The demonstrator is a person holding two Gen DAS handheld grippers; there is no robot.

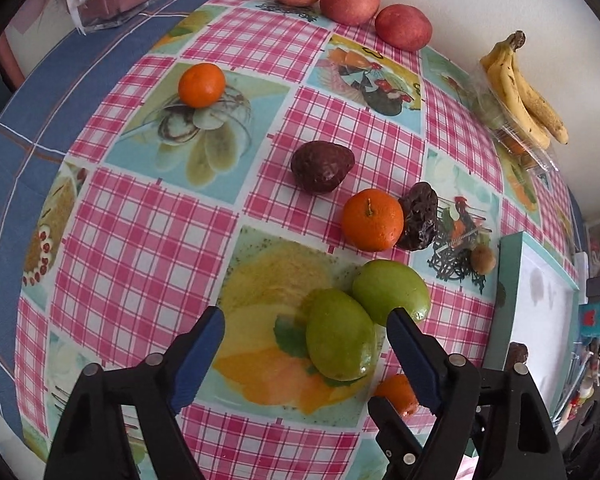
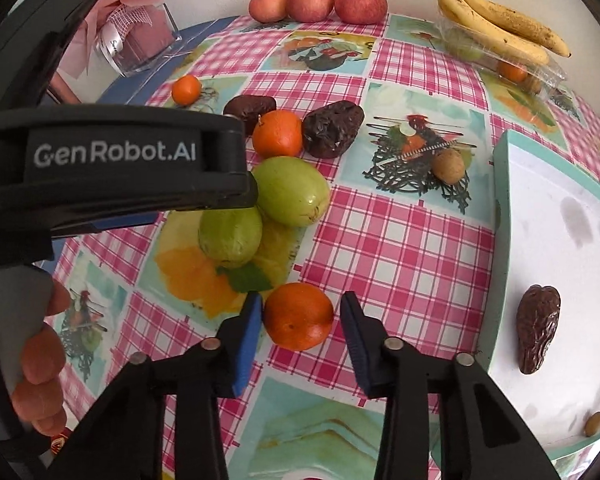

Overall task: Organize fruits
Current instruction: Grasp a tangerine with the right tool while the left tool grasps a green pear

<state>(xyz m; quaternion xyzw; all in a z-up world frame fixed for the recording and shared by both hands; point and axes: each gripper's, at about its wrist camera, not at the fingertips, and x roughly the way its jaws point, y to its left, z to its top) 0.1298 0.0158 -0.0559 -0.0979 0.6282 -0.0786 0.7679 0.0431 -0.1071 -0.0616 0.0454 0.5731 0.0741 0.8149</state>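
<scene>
In the left wrist view my left gripper (image 1: 304, 322) is open just above the table, and the nearer of two green mangoes (image 1: 342, 336) lies between its blue pads. The second mango (image 1: 390, 290) touches it behind. In the right wrist view my right gripper (image 2: 302, 306) is open around an orange (image 2: 298, 316) resting on the cloth. Its left pad is almost touching the fruit and its right pad stands apart. That orange (image 1: 396, 394) shows partly behind the left gripper's right finger. Both mangoes (image 2: 290, 190) sit under the left gripper's body (image 2: 120, 160).
A teal-rimmed white tray (image 2: 500, 240) at the right holds a dark wrinkled fruit (image 2: 538, 328). Two oranges (image 1: 372, 220), dark fruits (image 1: 322, 166), a small brown fruit (image 2: 448, 166), three apples (image 1: 350, 0), bananas (image 2: 496, 28) on a plastic pack and a glass vase (image 2: 140, 40) are on the checked cloth.
</scene>
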